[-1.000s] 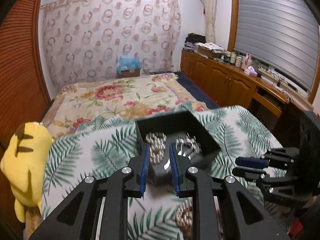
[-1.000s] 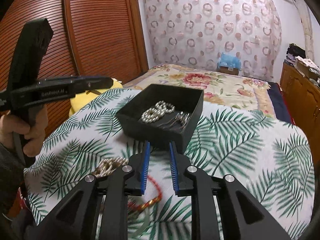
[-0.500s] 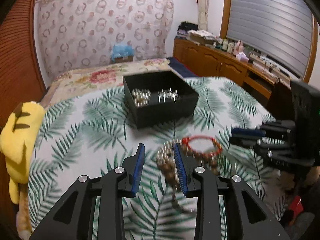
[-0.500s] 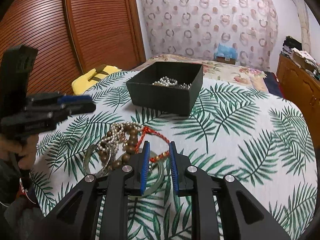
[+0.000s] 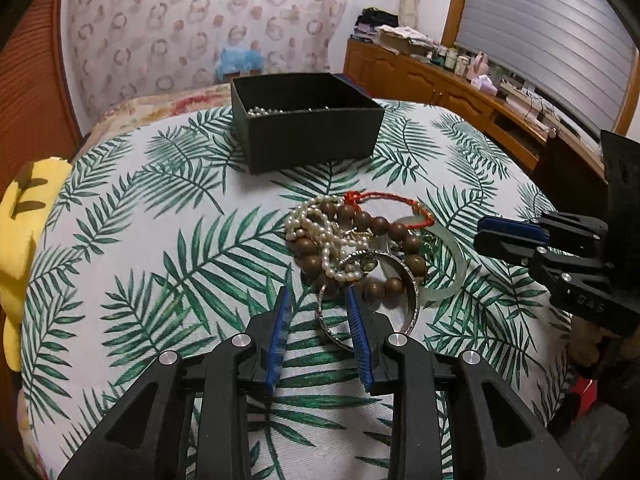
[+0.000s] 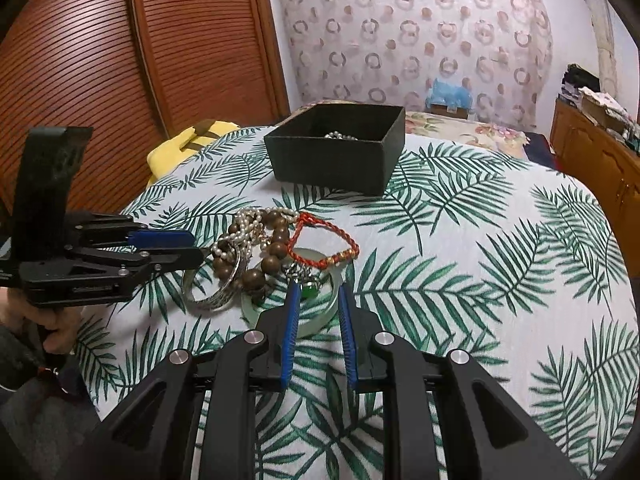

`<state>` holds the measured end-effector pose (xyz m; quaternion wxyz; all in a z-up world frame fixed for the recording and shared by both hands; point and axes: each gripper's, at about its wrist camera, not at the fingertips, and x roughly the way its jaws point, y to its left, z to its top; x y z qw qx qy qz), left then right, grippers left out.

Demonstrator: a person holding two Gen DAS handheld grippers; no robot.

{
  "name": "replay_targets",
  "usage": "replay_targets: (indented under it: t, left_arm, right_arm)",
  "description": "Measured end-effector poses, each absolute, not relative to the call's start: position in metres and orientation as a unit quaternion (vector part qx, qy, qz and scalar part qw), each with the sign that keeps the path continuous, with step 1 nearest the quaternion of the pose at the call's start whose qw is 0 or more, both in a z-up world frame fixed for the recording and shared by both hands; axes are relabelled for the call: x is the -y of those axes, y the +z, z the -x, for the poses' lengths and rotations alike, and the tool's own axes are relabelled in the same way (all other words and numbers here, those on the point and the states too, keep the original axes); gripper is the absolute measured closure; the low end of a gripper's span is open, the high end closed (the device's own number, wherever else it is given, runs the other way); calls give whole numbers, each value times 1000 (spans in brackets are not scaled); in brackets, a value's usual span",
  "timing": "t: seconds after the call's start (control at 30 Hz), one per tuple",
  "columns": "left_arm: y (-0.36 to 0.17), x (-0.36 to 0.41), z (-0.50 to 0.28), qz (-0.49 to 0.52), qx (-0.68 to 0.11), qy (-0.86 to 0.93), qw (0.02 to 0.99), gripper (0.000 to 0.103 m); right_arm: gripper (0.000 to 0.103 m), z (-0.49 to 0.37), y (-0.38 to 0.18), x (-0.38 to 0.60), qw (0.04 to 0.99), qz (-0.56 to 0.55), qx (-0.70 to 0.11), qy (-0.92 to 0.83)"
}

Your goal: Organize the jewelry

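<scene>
A jewelry pile lies on the palm-leaf cloth: brown wooden beads [image 5: 374,224], pearl strands [image 5: 320,236], a red cord bracelet [image 5: 394,202], a silver bangle [image 5: 408,280] and a pale jade bangle [image 5: 456,268]. A black box [image 5: 308,136] behind it holds pearls. My left gripper [image 5: 318,306] is open, its tips at the pile's near edge over the silver bangle. My right gripper [image 6: 318,298] is open, low over the jade bangle [image 6: 320,314] beside a green pendant [image 6: 309,290]. The red bracelet [image 6: 324,242], beads [image 6: 256,276] and box [image 6: 340,158] show there too.
A yellow plush toy [image 5: 24,216] sits at the table's left edge. A floral bed [image 6: 452,124] lies behind the table, wooden cabinets [image 5: 432,80] stand to the right, and a slatted wooden door [image 6: 120,60] to the left.
Both grippers pulled back from the box and dropped low toward the jewelry pile. Both opened slightly wider. The pile now lies right at their tips.
</scene>
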<state>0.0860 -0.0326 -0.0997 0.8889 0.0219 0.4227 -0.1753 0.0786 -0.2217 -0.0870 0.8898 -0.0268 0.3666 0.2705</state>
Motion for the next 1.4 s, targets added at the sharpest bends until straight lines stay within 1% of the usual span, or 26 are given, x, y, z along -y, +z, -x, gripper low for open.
replay_targets:
  t: [0.03,0.07,0.1,0.13,0.17,0.23,0.37,0.43,0.97,1.4]
  left_arm:
    - [-101,35,-86,-24,-425,-175,888,77]
    - [-102,36,-86,-27,-427,-174,887,77]
    - [-103,38,-86,-32,-429,-172,886,78]
    - [-104,40,-86,-35,-431,-171,885,84]
    - [-106,40,-87,-37,-436,-171,883,87]
    - [-107,41,-86,-41,-433,-166,885,88]
    - [-107,43,-85,-47,-431,-162,886,97]
    - [-105,42,-84,-45,-426,-161,889,99]
    - [-82,38,-68,-9,-392,-194,899,99]
    - [-75,15,-71,2,-373,-168,912,99]
  right_arm:
    - [78,-77,-88,223,891,26,-365,269]
    - [73,-76,-89,225,892,25,-365,265]
    - [72,-77,-89,226,893,25,-365,262]
    - [72,-76,-91,228,893,23,-366,262]
    - [72,-75,-91,229,893,22,-366,261]
    - [72,-74,-92,232,894,19,-364,260]
    - [72,-76,-93,235,893,8,-364,263]
    - [72,-75,-93,237,894,4,-363,263]
    - [72,-74,-93,234,895,14,-364,257]
    - [72,-85,-80,211,892,51,-359,270]
